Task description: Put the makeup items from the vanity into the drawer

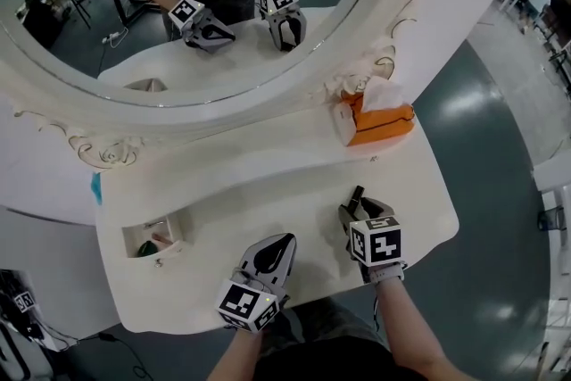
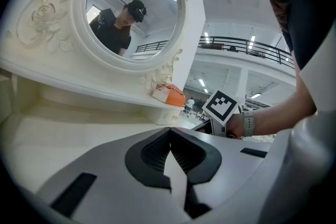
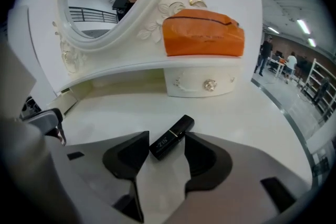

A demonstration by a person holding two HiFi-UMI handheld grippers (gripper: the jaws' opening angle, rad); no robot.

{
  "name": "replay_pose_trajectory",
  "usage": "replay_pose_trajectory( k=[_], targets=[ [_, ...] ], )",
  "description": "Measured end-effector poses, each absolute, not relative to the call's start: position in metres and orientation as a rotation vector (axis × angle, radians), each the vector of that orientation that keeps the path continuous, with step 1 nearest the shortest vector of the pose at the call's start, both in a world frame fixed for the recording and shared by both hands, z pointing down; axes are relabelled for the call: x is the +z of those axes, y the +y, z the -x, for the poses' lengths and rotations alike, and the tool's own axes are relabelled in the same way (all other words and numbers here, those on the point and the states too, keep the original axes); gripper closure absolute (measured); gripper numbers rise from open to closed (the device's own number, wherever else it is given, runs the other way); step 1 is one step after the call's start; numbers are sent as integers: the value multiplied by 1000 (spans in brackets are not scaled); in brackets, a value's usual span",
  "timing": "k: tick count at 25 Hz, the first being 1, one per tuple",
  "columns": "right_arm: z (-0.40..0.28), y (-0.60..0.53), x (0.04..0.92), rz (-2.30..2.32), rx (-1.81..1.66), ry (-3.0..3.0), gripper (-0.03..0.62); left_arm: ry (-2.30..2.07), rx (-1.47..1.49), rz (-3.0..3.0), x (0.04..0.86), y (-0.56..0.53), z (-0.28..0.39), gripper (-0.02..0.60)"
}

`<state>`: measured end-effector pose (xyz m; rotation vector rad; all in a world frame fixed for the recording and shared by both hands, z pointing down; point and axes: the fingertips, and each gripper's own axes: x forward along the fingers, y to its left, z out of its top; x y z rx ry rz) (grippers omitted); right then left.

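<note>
A black lipstick [image 3: 171, 137] lies slantwise on the white vanity top [image 1: 259, 201], between the spread jaws of my right gripper [image 3: 167, 140]. The pads do not press on it. In the head view the lipstick [image 1: 357, 194] pokes out past the right gripper [image 1: 353, 208], right of centre. My left gripper [image 1: 283, 245] hovers over the front of the top with its jaws together and nothing in them; its tips meet in the left gripper view [image 2: 170, 131]. A small drawer [image 1: 130, 238] stands pulled out at the vanity's left end, with a few items inside.
An orange tissue box [image 1: 382, 120] sits on the raised shelf at the right, above a shut little drawer with a crystal knob [image 3: 210, 85]. The big oval mirror [image 1: 178, 13] rises behind the shelf. The vanity's front edge is close under both grippers.
</note>
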<state>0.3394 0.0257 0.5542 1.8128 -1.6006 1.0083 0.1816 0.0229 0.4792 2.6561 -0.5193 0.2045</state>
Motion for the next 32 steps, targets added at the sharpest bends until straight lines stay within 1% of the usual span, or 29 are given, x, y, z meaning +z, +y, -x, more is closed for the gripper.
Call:
replay_pose_trajectory(
  k=[3,6,9,18,24,32],
  targets=[
    [-321,19,555,-1668,945,-1676,398,-546,199,-2655,478,20,-177,568],
    [-298,16,555,-1539,890,-1742,463,-572,185,-2653,475,16,-170,568],
    [-272,13,554,-1440,869,-1812,482,-607,173,-2645,473,13,-159,568],
    [-162,-15,513,-1171,795,-2115,487,-767,148,-2599,471,-1,-101,568],
    [-78,-38,480,-984,720,-2265,487,-900,131,-2558,468,-12,-42,568],
    [16,-54,463,-788,662,-2345,487,-1070,103,-2491,465,-25,43,568]
  ],
)
